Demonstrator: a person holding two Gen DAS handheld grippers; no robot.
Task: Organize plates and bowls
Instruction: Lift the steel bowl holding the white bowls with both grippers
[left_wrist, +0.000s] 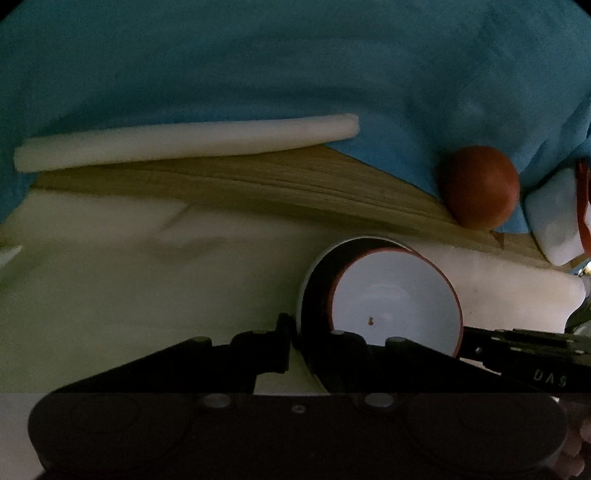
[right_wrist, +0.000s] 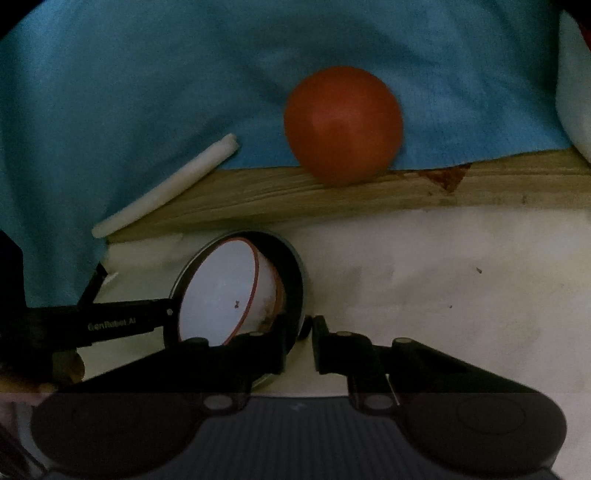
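A dark bowl with a pale rim (left_wrist: 309, 280) (right_wrist: 295, 273) stands on the white surface, and a white bowl with a red rim (left_wrist: 395, 295) (right_wrist: 218, 291) lies tilted inside it. In the left wrist view my left gripper (left_wrist: 295, 339) is shut on the dark bowl's left rim. On the opposite side, the right wrist view shows my right gripper (right_wrist: 308, 332) shut on the bowl's rim. Each gripper's black fingers (left_wrist: 491, 341) (right_wrist: 122, 321) also reach into the other view from the side.
An orange-red ball (right_wrist: 343, 125) (left_wrist: 480, 184) rests where blue cloth (right_wrist: 147, 74) meets a wooden ledge (right_wrist: 332, 199). A white rod (left_wrist: 184, 142) (right_wrist: 166, 188) lies along that edge. A white object with a red part (left_wrist: 554, 221) sits at far right.
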